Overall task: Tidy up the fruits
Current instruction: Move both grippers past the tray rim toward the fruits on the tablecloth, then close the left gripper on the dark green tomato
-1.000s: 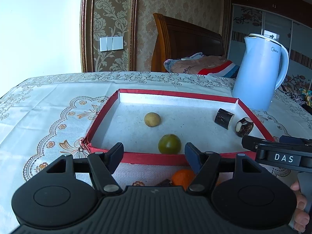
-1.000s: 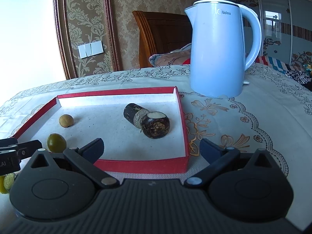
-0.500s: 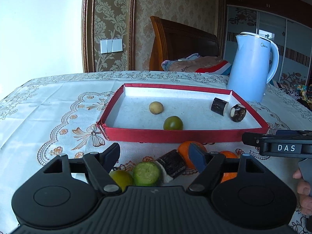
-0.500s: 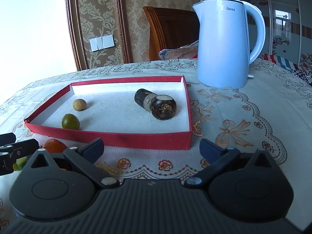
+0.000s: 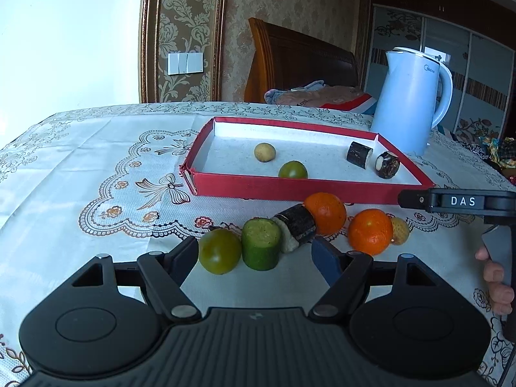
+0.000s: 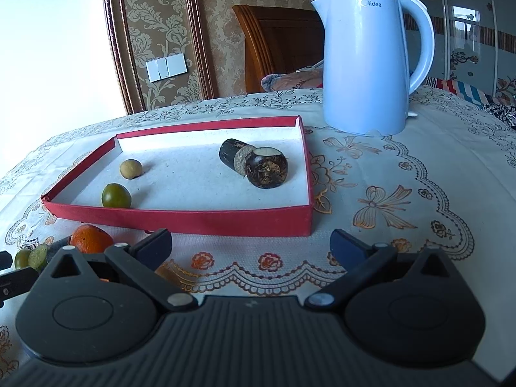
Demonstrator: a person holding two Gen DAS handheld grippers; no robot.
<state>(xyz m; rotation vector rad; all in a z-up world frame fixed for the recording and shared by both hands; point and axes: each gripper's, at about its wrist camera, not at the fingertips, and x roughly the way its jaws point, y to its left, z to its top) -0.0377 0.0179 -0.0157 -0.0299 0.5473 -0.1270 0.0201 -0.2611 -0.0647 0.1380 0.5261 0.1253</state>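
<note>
We hold our left gripper (image 5: 254,259) low over the tablecloth (image 5: 80,167), its jaws apart after just opening wider, with nothing clamped; a green tomato (image 5: 220,251) and a cucumber chunk (image 5: 260,243) lie just ahead between the fingertips. Beside them sit a dark cane piece (image 5: 298,225), two oranges (image 5: 325,213) and a small pale fruit (image 5: 400,230), all outside the red tray (image 5: 290,188). Inside the tray rest a tan fruit (image 5: 264,152), a green fruit (image 5: 292,170) and two dark chunks (image 6: 254,163). Our right gripper (image 6: 251,246) hovers before the tray's near wall, jaws apart and empty. A blue kettle (image 6: 367,64) stands behind the tray.
</note>
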